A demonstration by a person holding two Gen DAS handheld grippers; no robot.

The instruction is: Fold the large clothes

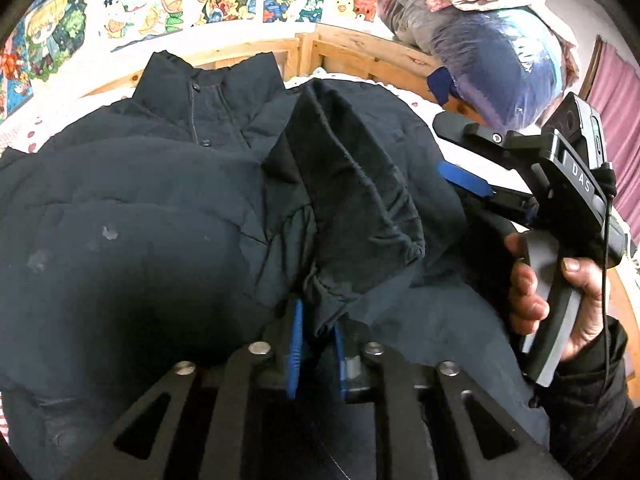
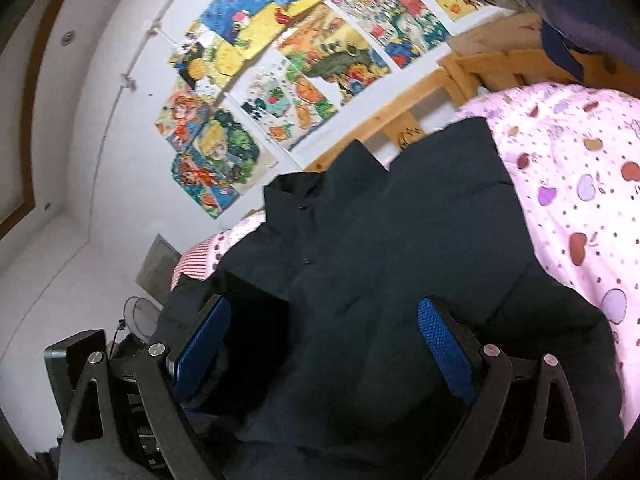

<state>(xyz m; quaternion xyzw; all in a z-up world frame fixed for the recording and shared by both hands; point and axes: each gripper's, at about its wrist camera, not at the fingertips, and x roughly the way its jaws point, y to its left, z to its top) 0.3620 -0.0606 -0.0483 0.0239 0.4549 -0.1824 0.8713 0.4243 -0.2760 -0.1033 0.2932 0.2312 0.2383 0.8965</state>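
A dark navy padded jacket lies on the bed, collar toward the wooden headboard, snaps down its front. One sleeve is folded across the body, and my left gripper is shut on its cuff end. My right gripper hovers at the jacket's right side, held by a hand, its blue-padded fingers apart. In the right wrist view the same jacket fills the centre and the right gripper stands open above it with nothing between its pads.
A pink fruit-print bedsheet lies to the jacket's right. The wooden headboard runs behind, with drawings on the wall. Bagged bedding is piled at the back right. A fan stands beside the bed.
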